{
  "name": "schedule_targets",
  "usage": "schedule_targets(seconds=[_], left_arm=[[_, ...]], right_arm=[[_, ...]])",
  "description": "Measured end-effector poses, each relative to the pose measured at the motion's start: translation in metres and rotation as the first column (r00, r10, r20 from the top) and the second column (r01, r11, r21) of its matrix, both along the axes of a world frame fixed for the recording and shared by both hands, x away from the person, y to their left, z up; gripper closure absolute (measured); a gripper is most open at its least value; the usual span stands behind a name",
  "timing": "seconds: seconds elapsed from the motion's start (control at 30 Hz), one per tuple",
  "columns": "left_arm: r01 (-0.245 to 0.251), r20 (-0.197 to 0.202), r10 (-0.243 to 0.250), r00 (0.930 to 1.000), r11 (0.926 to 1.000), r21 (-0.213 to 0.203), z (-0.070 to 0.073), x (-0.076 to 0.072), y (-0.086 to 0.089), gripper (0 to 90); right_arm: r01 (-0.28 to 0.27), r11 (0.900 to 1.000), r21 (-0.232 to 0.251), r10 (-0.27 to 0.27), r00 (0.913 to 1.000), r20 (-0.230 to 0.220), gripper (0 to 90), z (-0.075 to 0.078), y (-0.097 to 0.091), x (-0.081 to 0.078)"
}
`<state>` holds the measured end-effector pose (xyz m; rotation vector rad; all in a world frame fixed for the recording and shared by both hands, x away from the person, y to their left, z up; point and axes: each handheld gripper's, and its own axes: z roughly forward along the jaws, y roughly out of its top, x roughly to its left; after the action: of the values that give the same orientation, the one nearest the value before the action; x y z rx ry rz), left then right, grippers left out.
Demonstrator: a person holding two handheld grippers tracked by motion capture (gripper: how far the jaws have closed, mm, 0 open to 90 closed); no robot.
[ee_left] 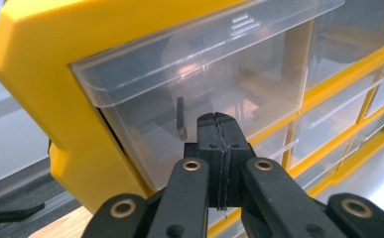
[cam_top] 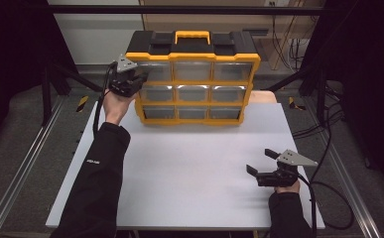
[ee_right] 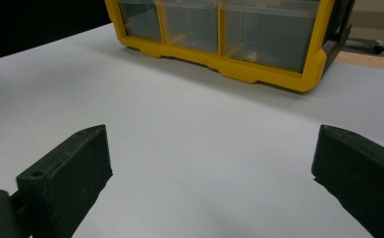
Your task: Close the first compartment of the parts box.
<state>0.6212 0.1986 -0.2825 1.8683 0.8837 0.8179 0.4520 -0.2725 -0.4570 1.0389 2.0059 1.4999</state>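
- White table (cam_top: pixel 189 173): the near and middle surface is bare, wide room between the two hands. Left and right edges run beside metal rails on the floor.
- Yellow organizer (cam_top: pixel 194 74) stands upright at the far edge of the table, black top with a yellow handle (cam_top: pixel 192 35), three rows of three clear drawers facing the person. Its base sits on the table, with a strip of wooden board showing behind its right end.
- Room beside the organizer: a narrow strip of table on its left, a wider strip on its right.
- Left gripper (cam_top: pixel 139 79): held up at the organizer's left edge, level with the upper drawers. In the left gripper view the jaws are pressed fully together, nothing between them, tips right at the front of the top-left drawer (ee_left: pixel 199 74). Contact with the drawer face: cannot tell.
- That drawer looks empty apart from a dark slot or tab inside.
- Right gripper (cam_top: pixel 259 161): low over the near right part of the table, well apart from the organizer, pointing left. Jaws spread wide, holding nothing; bare table shows between them in the right gripper view.
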Motion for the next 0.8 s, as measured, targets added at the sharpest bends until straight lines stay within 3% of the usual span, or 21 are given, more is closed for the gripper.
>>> schedule_targets(seconds=[0.23, 0.33, 0.5, 0.57, 0.8], left_arm=[[0.023, 0.005, -0.023, 0.9997, 0.9992, -0.033, 0.002, -0.013, 0.006, 88.8], [0.030, 0.009, -0.029, 0.9995, 0.9983, -0.051, 0.001, -0.021, 0.009, 84.6], [0.044, 0.013, -0.043, 0.9990, 0.9949, -0.090, -0.002, -0.033, 0.016, 71.6], [0.054, -0.009, -0.055, 0.9984, 0.9929, -0.106, -0.004, -0.037, 0.018, 64.2], [0.074, -0.019, -0.077, 0.9969, 0.9885, -0.132, -0.012, -0.050, 0.027, 45.6]], right_arm=[[0.000, 1.0000, 0.000, 0.000, 1.0000, 0.000, 2.2, 0.000, 0.000, 0.000], [0.001, 1.0000, -0.002, -0.001, 1.0000, 0.000, 2.2, 0.000, 0.001, 0.000], [0.000, 1.0000, -0.003, 0.000, 1.0000, 0.001, 2.2, -0.001, 0.001, 0.000], [0.000, 1.0000, -0.003, 0.000, 1.0000, 0.001, 2.2, -0.001, 0.001, 0.000], [0.001, 1.0000, -0.003, -0.001, 1.0000, -0.003, 2.2, -0.001, 0.001, 0.001]])
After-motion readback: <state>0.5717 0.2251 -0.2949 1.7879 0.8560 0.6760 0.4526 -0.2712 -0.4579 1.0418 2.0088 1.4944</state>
